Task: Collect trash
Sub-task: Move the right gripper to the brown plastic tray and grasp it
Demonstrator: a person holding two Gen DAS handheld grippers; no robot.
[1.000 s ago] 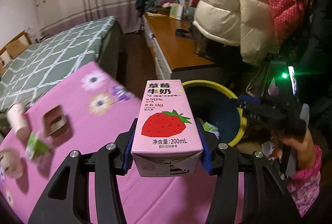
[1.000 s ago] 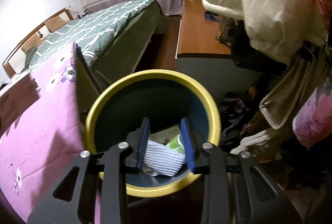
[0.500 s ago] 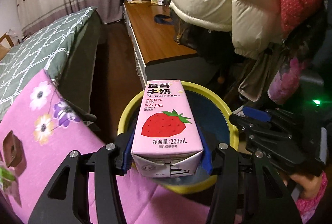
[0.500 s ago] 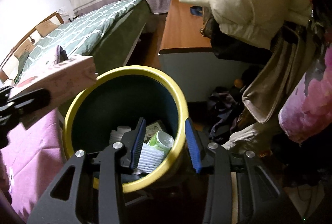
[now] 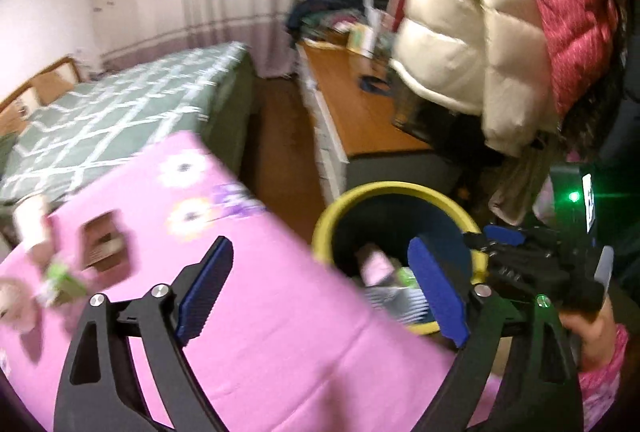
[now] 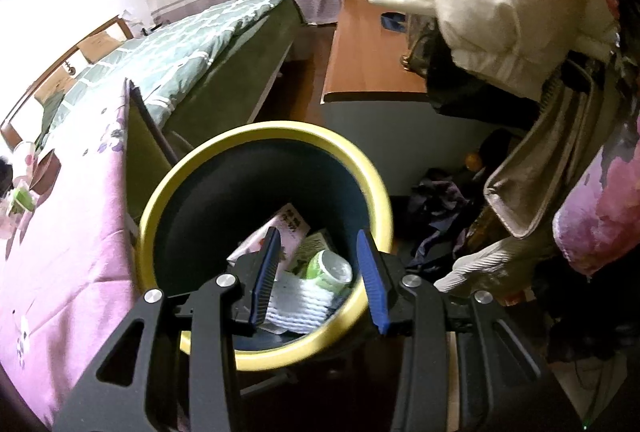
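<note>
Left gripper (image 5: 320, 292): my jaws spread wide, holding nothing
Right gripper (image 6: 320, 272): my jaws apart, empty, above bin (image 6: 368, 175)
Milk carton (image 6: 276, 236): lying inside bin; beside green cup (image 6: 330, 268)

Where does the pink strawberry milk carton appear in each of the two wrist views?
Left wrist view: the pink strawberry milk carton lies blurred inside the bin, right of centre.
Right wrist view: it leans on the bin's inner wall, just above the right tool's left finger.
Shared landmark: the yellow-rimmed dark round bin.
</note>
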